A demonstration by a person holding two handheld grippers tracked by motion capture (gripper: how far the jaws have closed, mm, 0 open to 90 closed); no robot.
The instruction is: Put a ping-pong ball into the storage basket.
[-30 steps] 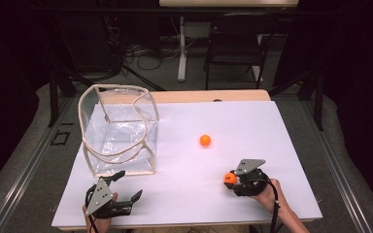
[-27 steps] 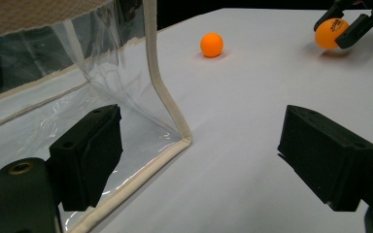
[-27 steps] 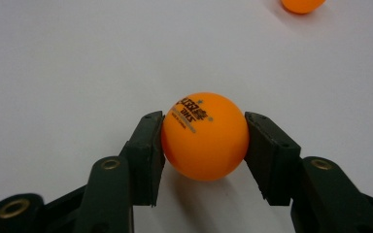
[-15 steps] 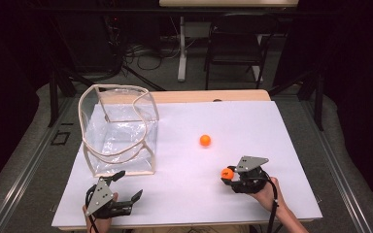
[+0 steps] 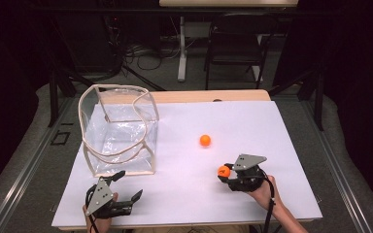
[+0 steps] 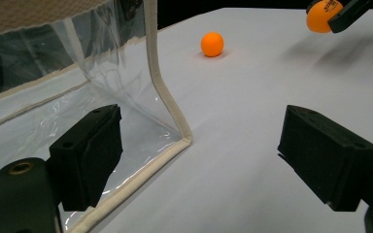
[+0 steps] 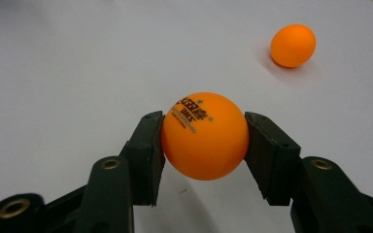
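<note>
Near edge: left tongs (image 5: pixel 126 187) spread wide, empty, by the clear bag's (image 5: pixel 121 131) near corner. Right tongs (image 5: pixel 225 174) clamped on one orange ball (image 7: pixel 205 136), lifted. Second ball (image 5: pixel 205 140) mid-counter, untouched. Bag looks empty; both balls likely still to go.

1. The room is dark at its edges; black curtains or shadow close the left and right sides
2. The floor (image 5: pixel 39 160) is grey carpet, with a small square outline marked on it at the left (image 5: pixel 59 139)
3. The table (image 5: pixel 281 145) has a white top with a light wooden strip along its far edge
4. A dark chair (image 5: pixel 233 48) stands on the far side, right of centre
5. A white post (image 5: pixel 181 48) rises from a flat foot left of the chair, under a pale tabletop at the far edge (image 5: pixel 228 2)
6. Black cables (image 5: pixel 145 51) lie tangled on the far floor
7. Light falls from above, brightest on the table
</note>
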